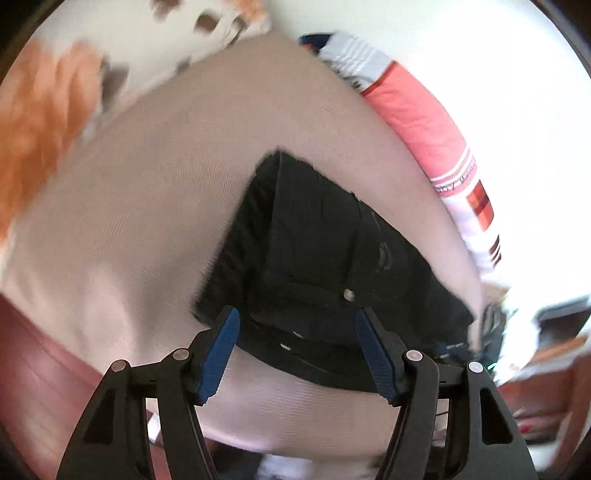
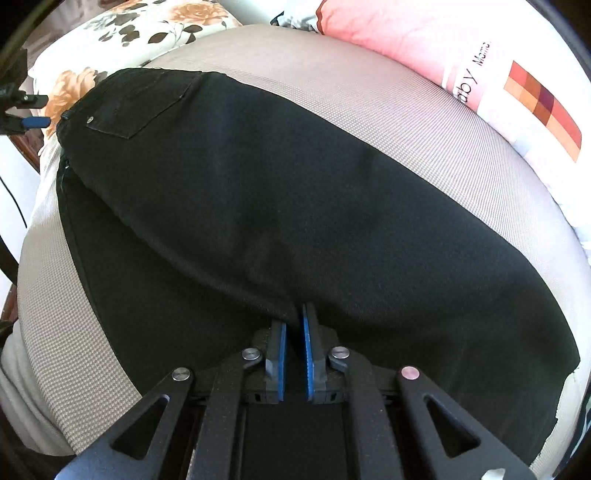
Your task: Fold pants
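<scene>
Black pants (image 2: 295, 203) lie lengthwise on a beige cushioned surface (image 2: 369, 92), one leg folded over the other, with a back pocket (image 2: 136, 103) facing up at the far left. My right gripper (image 2: 295, 314) points down at the near long edge, shut on the top layer's edge. In the left wrist view the waist end of the pants (image 1: 314, 240) shows a metal rivet (image 1: 348, 294). My left gripper (image 1: 297, 328) hovers over the waistband, open, pads clear of the cloth. That left gripper (image 2: 38, 110) also shows at the far left of the right wrist view.
A floral pillow (image 2: 122, 29) sits beyond the waist end, and a pink and white pillow (image 2: 424, 48) with lettering runs along the far side. The floral pillow (image 1: 48, 110) and the pink pillow (image 1: 417, 110) are blurred. Reddish wood (image 1: 37, 369) borders the cushion.
</scene>
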A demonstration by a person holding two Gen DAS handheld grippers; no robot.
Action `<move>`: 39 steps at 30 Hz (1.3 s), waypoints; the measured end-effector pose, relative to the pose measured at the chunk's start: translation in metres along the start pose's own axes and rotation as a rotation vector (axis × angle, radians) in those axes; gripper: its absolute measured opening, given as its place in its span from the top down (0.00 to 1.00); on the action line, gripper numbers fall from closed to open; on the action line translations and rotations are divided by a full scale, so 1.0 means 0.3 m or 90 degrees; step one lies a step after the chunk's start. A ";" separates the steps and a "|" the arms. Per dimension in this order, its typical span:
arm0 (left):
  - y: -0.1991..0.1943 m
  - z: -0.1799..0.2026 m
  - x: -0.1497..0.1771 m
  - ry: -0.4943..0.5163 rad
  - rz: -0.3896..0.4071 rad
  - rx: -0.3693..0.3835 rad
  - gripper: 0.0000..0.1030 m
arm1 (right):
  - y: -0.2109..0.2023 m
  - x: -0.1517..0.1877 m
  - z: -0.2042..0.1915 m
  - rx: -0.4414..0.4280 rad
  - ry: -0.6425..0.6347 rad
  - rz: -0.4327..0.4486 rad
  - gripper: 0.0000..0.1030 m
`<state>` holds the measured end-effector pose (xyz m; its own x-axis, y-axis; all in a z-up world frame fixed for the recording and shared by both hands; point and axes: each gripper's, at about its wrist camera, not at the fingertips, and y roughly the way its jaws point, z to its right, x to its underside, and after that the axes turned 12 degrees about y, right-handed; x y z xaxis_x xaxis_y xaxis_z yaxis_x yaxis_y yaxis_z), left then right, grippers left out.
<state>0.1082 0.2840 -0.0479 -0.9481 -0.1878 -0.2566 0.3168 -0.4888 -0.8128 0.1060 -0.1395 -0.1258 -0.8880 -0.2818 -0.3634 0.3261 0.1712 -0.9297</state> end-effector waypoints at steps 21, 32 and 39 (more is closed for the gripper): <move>0.114 -0.004 -0.098 0.063 -0.030 -0.055 0.80 | -0.220 0.080 -0.065 -0.029 0.010 0.046 0.95; 0.162 -0.001 -0.056 0.168 -0.072 -0.127 0.80 | -0.149 0.193 -0.155 -0.061 -0.013 -0.035 0.94; 0.200 0.001 -0.043 0.171 -0.088 -0.170 0.75 | -0.090 0.187 -0.158 -0.059 -0.010 -0.065 0.93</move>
<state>0.1395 0.2569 -0.0932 -0.9658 0.1104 -0.2346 0.2018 -0.2479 -0.9475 0.0319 -0.1151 -0.1184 -0.9095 -0.3175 -0.2685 0.2021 0.2270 -0.9527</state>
